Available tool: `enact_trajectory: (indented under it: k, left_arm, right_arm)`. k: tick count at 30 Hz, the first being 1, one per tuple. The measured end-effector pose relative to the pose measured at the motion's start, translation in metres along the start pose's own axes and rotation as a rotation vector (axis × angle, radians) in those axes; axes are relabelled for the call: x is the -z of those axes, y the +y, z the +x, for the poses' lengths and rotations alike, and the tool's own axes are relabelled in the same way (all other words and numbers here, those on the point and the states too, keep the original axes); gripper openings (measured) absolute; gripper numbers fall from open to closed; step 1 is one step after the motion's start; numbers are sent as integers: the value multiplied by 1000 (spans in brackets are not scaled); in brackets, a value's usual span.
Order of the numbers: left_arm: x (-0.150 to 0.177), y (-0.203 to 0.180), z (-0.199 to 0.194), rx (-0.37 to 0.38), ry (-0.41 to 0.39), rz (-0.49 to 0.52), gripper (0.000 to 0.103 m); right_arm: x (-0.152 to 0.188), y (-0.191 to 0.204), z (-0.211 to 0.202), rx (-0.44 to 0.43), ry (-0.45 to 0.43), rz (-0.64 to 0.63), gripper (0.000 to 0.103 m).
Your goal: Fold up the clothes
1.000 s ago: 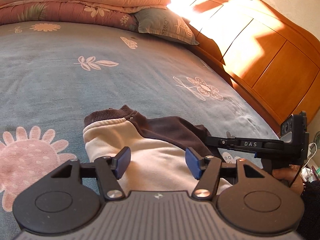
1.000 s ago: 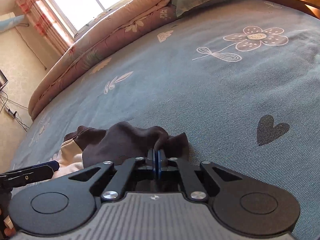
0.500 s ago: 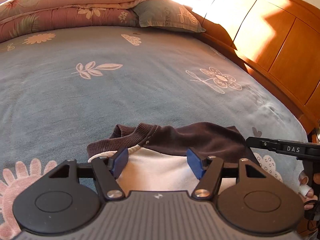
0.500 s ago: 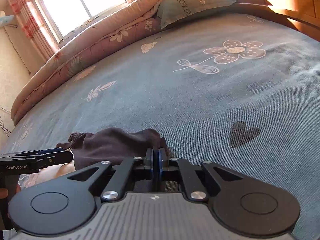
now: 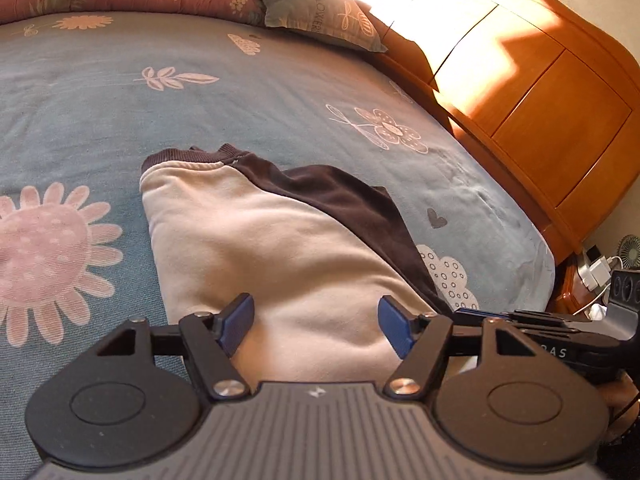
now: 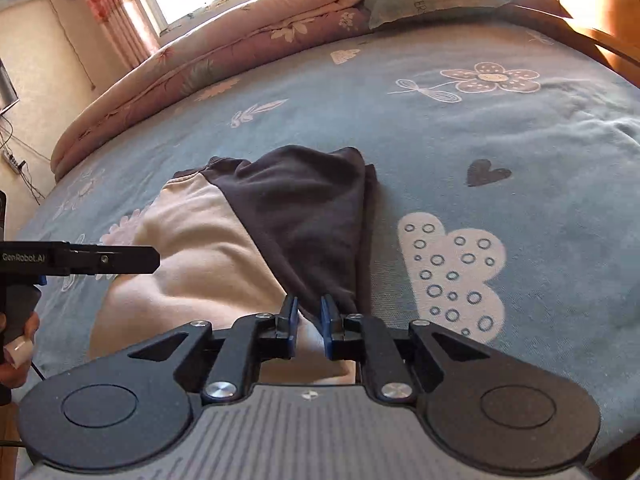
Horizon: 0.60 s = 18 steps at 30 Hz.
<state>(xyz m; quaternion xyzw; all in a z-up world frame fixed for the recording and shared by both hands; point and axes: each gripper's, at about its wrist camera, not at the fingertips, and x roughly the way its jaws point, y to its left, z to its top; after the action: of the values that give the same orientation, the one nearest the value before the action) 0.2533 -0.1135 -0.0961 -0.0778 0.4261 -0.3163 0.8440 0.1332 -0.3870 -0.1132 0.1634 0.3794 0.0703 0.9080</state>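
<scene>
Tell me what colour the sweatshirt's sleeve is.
Dark brown sleeve against a cream body, clearest in the right wrist view.

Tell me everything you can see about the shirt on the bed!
The shirt looks like a soft, thick sweatshirt: cream body, dark brown sleeve and a ribbed brown collar. It lies on the blue flowered bedsheet, collar pointing away, with the sleeve folded along its right side. The right gripper is slightly open around the sleeve's near end. The left gripper hovers open over the cream part.

Bare bedspread (image 6: pixel 500 132) rings the sweatshirt (image 5: pixel 280 248) (pillow (image 5: pixel 324 16) well apart).
</scene>
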Motion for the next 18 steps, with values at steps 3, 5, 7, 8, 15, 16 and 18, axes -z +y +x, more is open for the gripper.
enact_trajectory:
  k: [3, 5, 7, 8, 15, 16, 18]
  left_arm:
    - [-1, -17, -14, 15, -12, 46, 69]
    - [2, -29, -22, 26, -18, 94, 70]
    - [11, -39, -24, 23, -7, 144, 74]
    - [18, -39, -22, 5, 9, 149, 75]
    - [52, -28, -45, -22, 52, 150, 75]
    - [55, -30, -49, -27, 55, 163, 75]
    - [62, -30, -54, -20, 74, 163, 75]
  right_arm:
    - [4, -3, -31, 1, -42, 28, 21]
    - [9, 4, -34, -23, -30, 9, 24]
    - [15, 11, -31, -44, -5, -6, 29]
    - [19, 12, -30, -42, 7, -6, 30]
    - [39, -2, -55, 34, -7, 59, 33]
    - [39, -2, -60, 35, -18, 59, 34]
    - [39, -2, -67, 32, -34, 62, 35]
